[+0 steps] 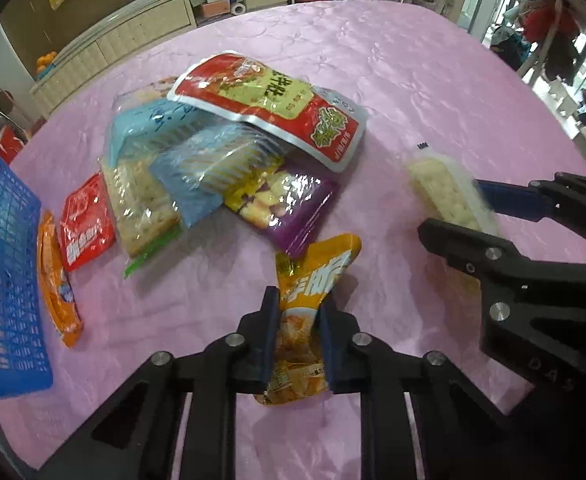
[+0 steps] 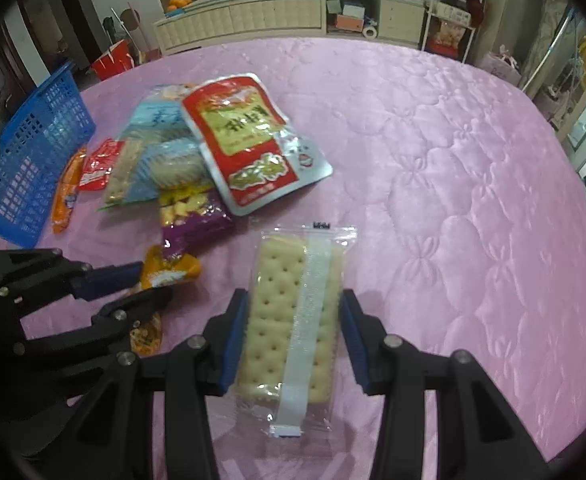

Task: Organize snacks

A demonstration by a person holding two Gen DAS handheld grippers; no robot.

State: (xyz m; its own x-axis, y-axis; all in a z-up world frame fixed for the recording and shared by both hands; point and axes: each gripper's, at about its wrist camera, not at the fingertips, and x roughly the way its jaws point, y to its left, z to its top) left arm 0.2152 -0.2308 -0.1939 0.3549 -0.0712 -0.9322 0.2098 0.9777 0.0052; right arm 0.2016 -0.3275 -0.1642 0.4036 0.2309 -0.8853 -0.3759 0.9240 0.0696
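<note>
On a quilted tabletop [image 2: 433, 160], a heap of snack packets lies toward the left — a large pouch [image 2: 245, 140] resting on top of two cracker packs [image 2: 165, 160], a smaller bag [image 2: 193, 216] just in front of them. A basket [image 2: 33, 160] stands at the far left, with a slim packet [image 2: 67, 192] and a small sachet [image 2: 99, 166] between it and the heap. Nearer the cameras, a snack bag [image 1: 305, 320] sits between the left gripper [image 1: 299, 332] fingers; to its right, a cracker packet [image 2: 293, 320] sits between the right gripper [image 2: 293, 340] fingers — a sideboard [image 2: 285, 16] behind.
</note>
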